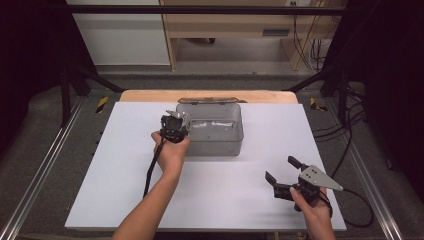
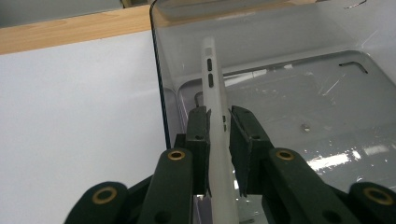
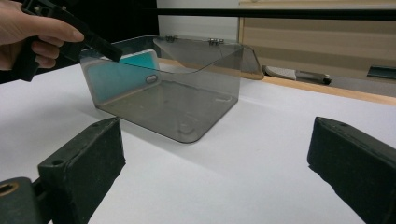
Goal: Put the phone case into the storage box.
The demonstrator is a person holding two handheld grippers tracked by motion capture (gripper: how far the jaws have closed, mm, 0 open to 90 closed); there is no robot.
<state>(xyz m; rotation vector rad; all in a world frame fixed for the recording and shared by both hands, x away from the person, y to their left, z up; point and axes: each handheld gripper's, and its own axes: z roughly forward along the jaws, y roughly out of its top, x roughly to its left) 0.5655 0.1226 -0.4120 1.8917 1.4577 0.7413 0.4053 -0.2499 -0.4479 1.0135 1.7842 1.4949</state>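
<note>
The left hand-held gripper (image 1: pixel 174 125) is clamped on a white phone case (image 2: pixel 215 116), held on edge so it can slip down just inside the left wall of the box. The right hand-held gripper (image 1: pixel 282 174) rests near the desk's front right, jaws spread wide and holding nothing, seemingly waiting clear of the work. The desk (image 1: pixel 130 165) carries the smoky clear box (image 1: pixel 217 131), its hinged lid (image 1: pixel 209 100) folded back to leave the top open
</note>
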